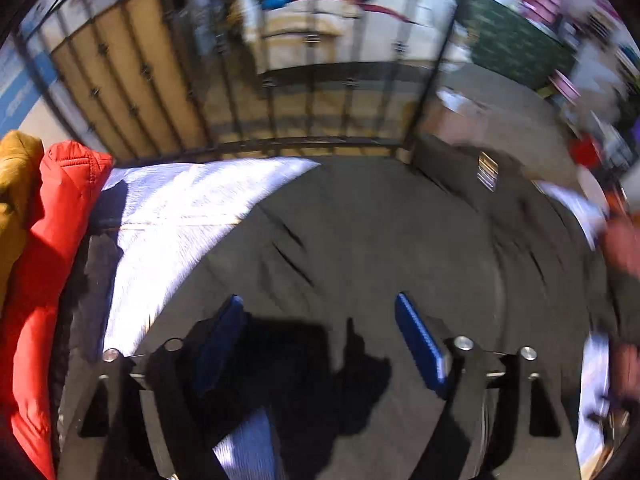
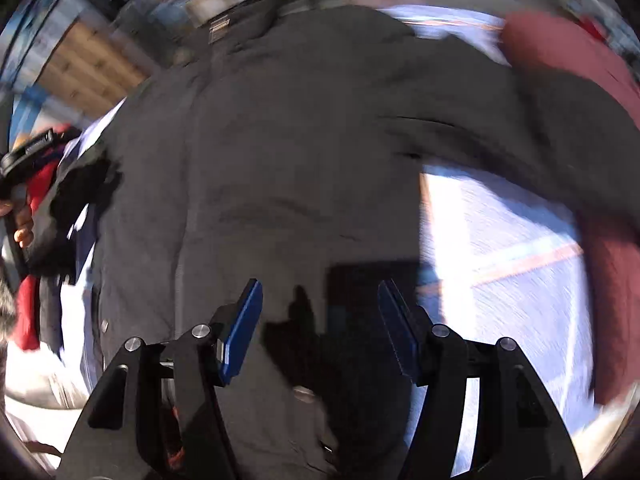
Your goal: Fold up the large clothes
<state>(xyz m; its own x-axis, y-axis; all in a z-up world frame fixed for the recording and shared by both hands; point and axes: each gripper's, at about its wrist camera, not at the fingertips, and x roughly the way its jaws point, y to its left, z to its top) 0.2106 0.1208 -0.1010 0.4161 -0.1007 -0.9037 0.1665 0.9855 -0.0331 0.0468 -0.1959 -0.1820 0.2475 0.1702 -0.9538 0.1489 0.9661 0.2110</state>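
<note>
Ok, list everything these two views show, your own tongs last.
dark garment: one, charcoal grey, spread flat across the middle of the white sheet
white sheet: one, white, under the garment
red jacket: one, red, quilted, left edge of the sheet
mustard garment: one, yellow-brown, beside the red jacket
maroon garment: one, dark red, right side
metal railing: one, black, behind the sheet
left tongs: blue pads, open, above the dark garment
right tongs: blue pads, open, above the dark garment
</note>
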